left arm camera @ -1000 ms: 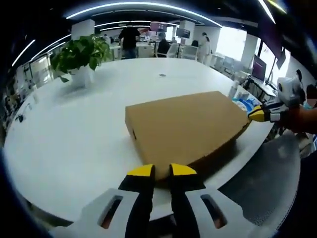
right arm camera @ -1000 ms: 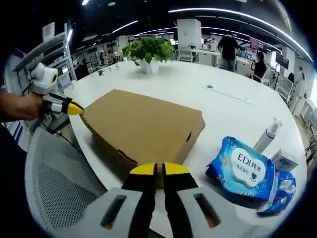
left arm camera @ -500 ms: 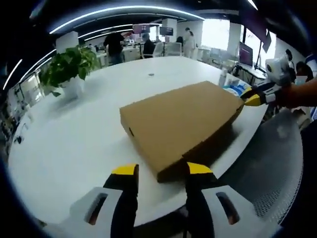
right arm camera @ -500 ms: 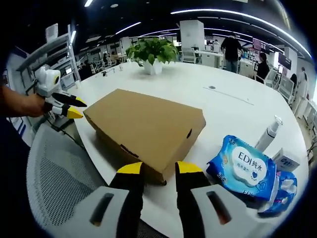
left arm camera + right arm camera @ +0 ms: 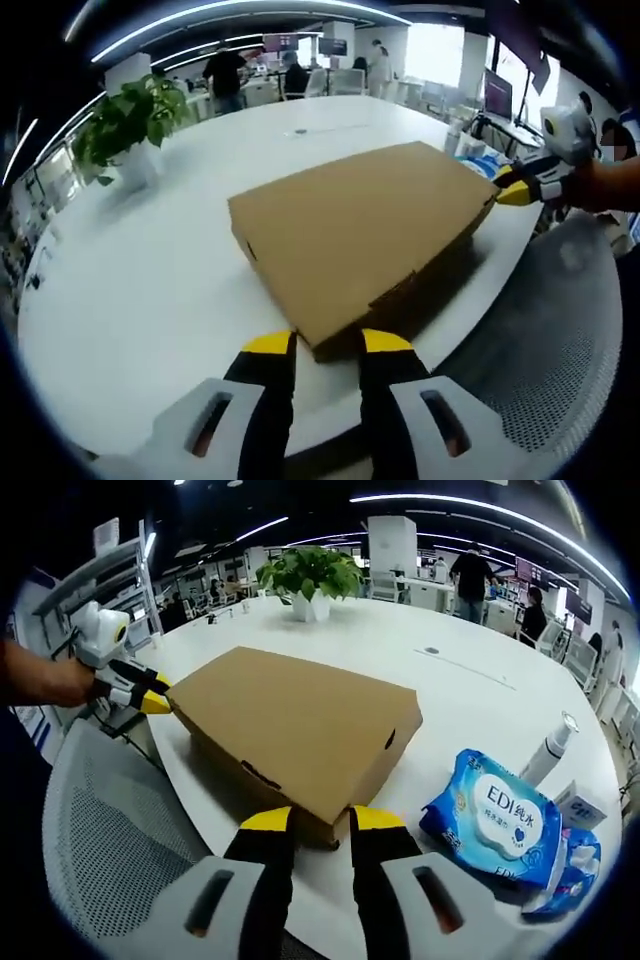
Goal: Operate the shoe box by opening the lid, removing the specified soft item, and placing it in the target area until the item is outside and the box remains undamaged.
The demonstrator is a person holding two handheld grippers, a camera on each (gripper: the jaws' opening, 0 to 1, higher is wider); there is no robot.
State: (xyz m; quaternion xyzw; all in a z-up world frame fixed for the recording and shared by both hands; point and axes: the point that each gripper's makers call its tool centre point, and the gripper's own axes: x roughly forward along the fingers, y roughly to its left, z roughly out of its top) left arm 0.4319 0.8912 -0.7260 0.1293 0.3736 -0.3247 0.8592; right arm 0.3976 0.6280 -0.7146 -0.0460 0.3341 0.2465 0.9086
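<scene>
Vs 0.5 s ago, both grippers sit closer to the flat brown cardboard shoe box [image 5: 360,230] on the white round tabletop [image 5: 150,260], lid closed. Left gripper [image 5: 328,343] fingers part-open, tips straddling box corner; right gripper [image 5: 310,818] fingers likewise, gap narrower than before, at the opposite corner.

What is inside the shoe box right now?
Cannot tell: the cardboard shoe box has its lid down, so its contents are covered. It sits on the white table, with each gripper, left and right, at a corner.
</scene>
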